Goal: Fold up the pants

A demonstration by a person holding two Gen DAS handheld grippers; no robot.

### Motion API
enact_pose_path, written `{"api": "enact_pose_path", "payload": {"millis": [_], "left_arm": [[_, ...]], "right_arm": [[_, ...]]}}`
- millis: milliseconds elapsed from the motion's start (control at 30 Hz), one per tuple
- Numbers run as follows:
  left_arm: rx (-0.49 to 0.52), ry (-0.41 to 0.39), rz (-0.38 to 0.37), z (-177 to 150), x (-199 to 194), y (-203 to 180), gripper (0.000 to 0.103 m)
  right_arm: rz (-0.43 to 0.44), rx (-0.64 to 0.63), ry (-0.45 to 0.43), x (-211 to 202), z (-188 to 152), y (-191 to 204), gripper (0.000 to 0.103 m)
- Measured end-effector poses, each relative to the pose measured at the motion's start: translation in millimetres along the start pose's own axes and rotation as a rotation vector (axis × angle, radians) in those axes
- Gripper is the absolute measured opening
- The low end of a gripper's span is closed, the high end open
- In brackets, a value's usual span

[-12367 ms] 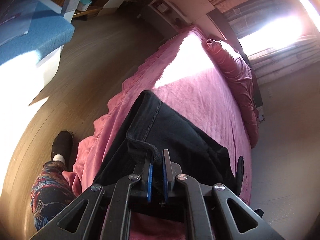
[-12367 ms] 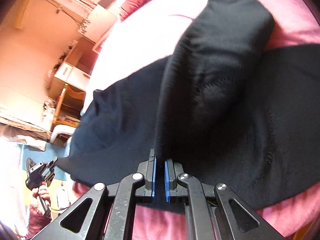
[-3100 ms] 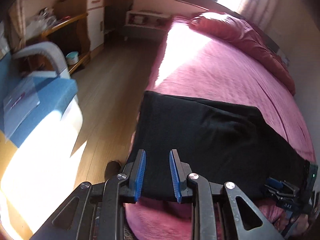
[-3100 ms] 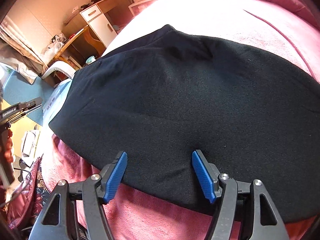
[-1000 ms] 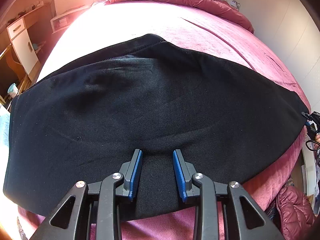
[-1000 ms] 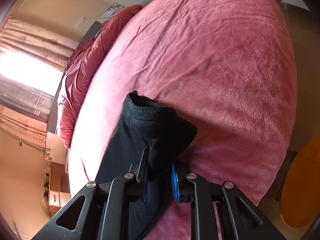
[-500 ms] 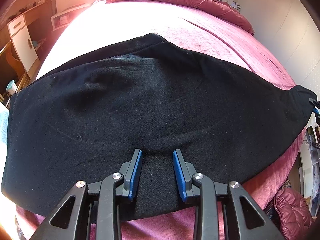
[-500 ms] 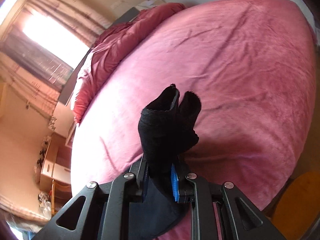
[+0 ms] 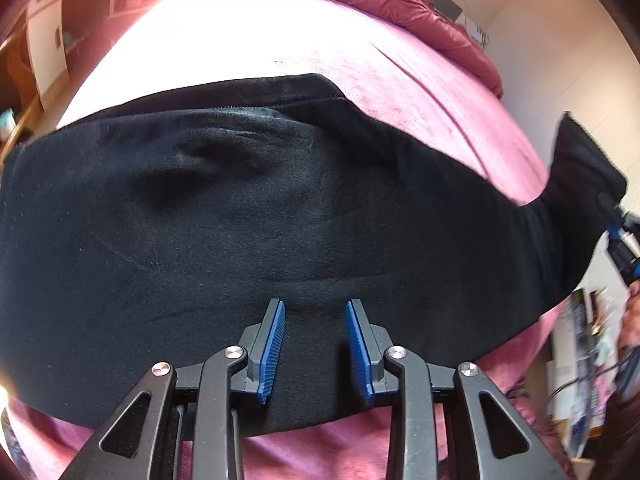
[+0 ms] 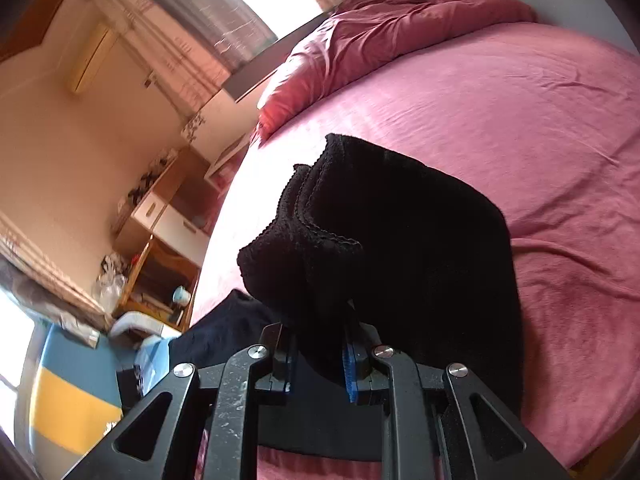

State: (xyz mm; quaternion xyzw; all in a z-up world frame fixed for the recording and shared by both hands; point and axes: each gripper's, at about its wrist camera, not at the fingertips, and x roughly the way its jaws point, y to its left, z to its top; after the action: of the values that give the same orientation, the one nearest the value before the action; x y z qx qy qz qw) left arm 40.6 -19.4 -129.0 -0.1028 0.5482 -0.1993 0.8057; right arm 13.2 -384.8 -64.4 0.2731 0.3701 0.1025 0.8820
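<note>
Black pants, folded in half lengthwise, lie across the near part of a pink bed. My left gripper is open and empty, its blue pads just above the pants' near edge around the middle. My right gripper is shut on the bunched leg-cuff end of the pants and holds it lifted off the bed. That raised end and the right gripper also show at the far right of the left wrist view.
Red pillows and a duvet lie at the head of the bed. A wooden desk and white drawers stand beside the bed, with a blue and yellow seat nearer. The bed's near edge lies below my left gripper.
My right gripper has lifted the cuff end higher and swung it toward the waist end. My left gripper stays open over the pants' middle edge.
</note>
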Motion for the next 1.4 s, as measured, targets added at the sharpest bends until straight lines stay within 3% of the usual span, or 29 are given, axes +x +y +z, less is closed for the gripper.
{"api": "enact_pose_path", "payload": {"millis": [233,333,400,433,467,500,533,567,667,700,800,900,967,1067,1200,1333,1367,1400], "left_arm": [[-0.113,-0.001,-0.195,4,-11,14,0.03],[-0.166,0.0,-0.271,9,-14,21,0.032],[-0.198,0.012,-0.315,15,-12,24,0.034],[-0.216,0.023,-0.34,17,-10,27,0.039],[-0.234,0.036,-0.366,19,-7,28,0.043],[-0.251,0.051,-0.384,21,-4,29,0.049],[-0.264,0.065,-0.39,24,-1,31,0.054],[-0.272,0.073,-0.392,26,0,31,0.055],[-0.27,0.082,-0.402,32,3,28,0.056],[-0.265,0.082,-0.4,35,6,26,0.056],[-0.237,0.095,-0.379,41,12,16,0.056],[-0.197,0.108,-0.351,48,16,1,0.056],[-0.178,0.117,-0.342,54,22,-12,0.056],[-0.145,0.144,-0.273,62,32,-27,0.056],[-0.119,0.189,-0.201,70,51,-45,0.054],[-0.107,0.202,-0.193,78,62,-60,0.053],[-0.092,0.201,-0.188,77,62,-66,0.05],[-0.07,0.2,-0.177,75,59,-68,0.033]], "right_arm": [[0.018,-0.148,0.212,87,-54,62,0.019],[-0.008,-0.219,0.277,111,-82,75,0.019],[-0.056,-0.289,0.305,121,-97,81,0.025],[-0.078,-0.32,0.312,124,-103,83,0.026],[-0.092,-0.338,0.317,125,-107,83,0.032],[-0.09,-0.348,0.329,125,-110,83,0.049],[-0.086,-0.348,0.331,122,-111,84,0.058],[-0.081,-0.345,0.316,116,-110,84,0.068],[-0.083,-0.328,0.252,89,-100,78,0.07],[-0.107,-0.309,0.213,77,-95,71,0.075],[-0.237,-0.208,0.091,41,-86,37,0.093],[-0.4,-0.143,0.047,19,-86,2,0.093],[-0.5,-0.105,0.051,9,-92,-22,0.093],[-0.55,-0.04,0.09,2,-104,-55,0.093],[-0.567,0.011,0.139,5,-108,-81,0.093],[-0.578,0.007,0.179,9,-117,-88,0.093],[-0.575,0.022,0.199,12,-119,-92,0.093],[-0.576,0.039,0.218,13,-123,-96,0.093]]}}
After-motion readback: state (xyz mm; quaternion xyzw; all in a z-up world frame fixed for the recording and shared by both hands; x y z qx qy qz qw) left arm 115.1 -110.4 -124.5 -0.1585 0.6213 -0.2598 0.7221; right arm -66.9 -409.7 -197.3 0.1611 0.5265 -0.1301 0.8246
